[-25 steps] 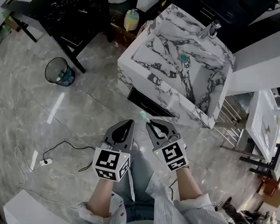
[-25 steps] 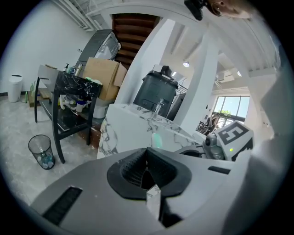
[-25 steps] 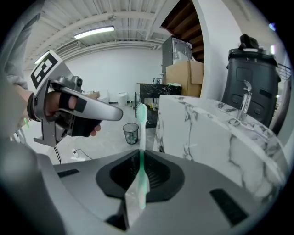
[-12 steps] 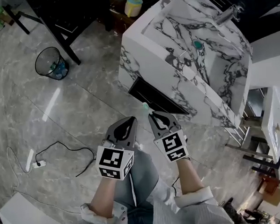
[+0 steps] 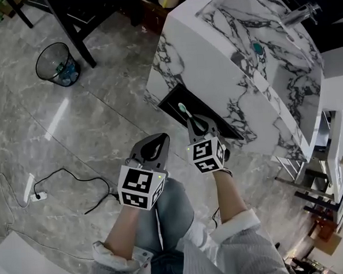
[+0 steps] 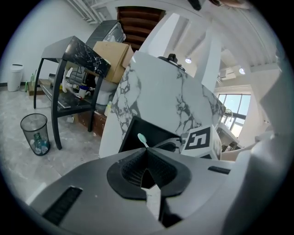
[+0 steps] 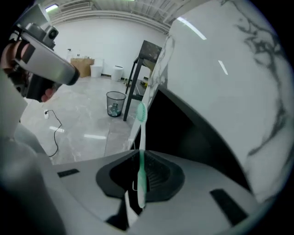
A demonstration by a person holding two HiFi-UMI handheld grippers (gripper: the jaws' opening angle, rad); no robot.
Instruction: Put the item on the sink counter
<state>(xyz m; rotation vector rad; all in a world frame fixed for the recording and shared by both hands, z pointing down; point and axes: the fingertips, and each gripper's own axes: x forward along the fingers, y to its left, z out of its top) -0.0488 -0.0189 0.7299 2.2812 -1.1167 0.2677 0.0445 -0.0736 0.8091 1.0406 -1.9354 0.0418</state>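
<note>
Toothbrush (image 7: 141, 151), pale green, stands upright between the closed jaws of the right gripper (image 5: 195, 121). They clamp its lower handle, and the brush head sticks out past the jaw tips. In the head view, near frame centre, that head shows against a dark opening (image 5: 170, 99) at the foot of the sink counter (image 5: 213, 67); it seems not to touch the marble, though the angle makes this hard to judge. The left gripper (image 5: 156, 145) sits just left of and lower than the right one, its jaws pressed together with nothing between them. Each gripper carries a cube with black-and-white square markers; no words can be read on them.

The counter, white marble with dark veins, fills the upper right of the head view. Its basin holds a teal drain (image 5: 257, 47), and a metal faucet (image 5: 303, 12) stands at the top right edge. A wire wastebasket (image 5: 54, 64) stands at upper left beside black table legs (image 5: 79, 29). A black cable (image 5: 75, 177) trails across the grey floor at the left.
</note>
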